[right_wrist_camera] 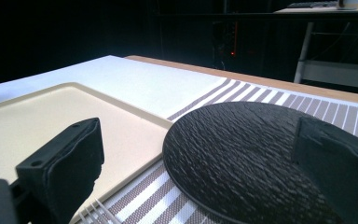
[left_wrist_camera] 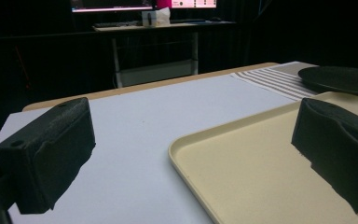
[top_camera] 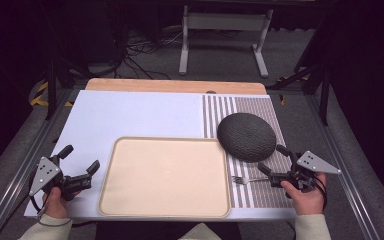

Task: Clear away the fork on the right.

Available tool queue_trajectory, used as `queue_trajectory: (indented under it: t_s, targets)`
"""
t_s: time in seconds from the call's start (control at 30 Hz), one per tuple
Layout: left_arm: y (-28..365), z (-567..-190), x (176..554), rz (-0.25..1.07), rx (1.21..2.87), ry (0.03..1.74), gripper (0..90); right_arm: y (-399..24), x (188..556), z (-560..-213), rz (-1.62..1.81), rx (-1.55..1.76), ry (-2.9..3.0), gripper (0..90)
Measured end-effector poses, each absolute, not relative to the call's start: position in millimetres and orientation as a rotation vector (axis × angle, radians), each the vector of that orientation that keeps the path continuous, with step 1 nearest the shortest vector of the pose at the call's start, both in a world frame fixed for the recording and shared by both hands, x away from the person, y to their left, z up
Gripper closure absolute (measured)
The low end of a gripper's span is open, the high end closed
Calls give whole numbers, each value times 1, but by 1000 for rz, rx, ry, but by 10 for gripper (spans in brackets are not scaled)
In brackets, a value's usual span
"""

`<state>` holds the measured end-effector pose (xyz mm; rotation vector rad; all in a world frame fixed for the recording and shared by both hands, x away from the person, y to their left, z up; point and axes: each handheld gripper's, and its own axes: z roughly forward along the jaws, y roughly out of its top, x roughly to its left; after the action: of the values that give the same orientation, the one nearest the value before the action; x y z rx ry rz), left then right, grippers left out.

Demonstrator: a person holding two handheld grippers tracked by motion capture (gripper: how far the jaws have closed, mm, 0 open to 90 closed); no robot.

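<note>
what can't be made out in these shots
- Fork: in the high view its handle end runs under the right tongs, so how far it reaches is hidden; in the right gripper view the bottom edge cuts off all but its tines.
- Plate: in the right gripper view its near rim is cut by the bottom edge and part sits behind one of the tongs' jaws.
- Tray: in the left gripper view its far side is hidden behind a jaw.

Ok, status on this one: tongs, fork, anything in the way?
Both tongs open, empty: left, right. Fork flat on striped mat, just ahead of right tongs. Black plate close beside.
</note>
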<state>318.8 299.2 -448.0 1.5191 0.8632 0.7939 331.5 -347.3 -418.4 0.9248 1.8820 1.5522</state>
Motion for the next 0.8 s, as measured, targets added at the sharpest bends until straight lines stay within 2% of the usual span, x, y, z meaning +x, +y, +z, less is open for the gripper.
queue_trajectory:
  t_s: [0.37, 0.8]
  targets:
    - [300, -448, 318, 797, 1515, 868, 0, -336, 347, -392, 1505, 860, 1978, 28]
    - [299, -448, 318, 794, 1519, 866, 0, -332, 352, -380, 1386, 789, 2152, 29]
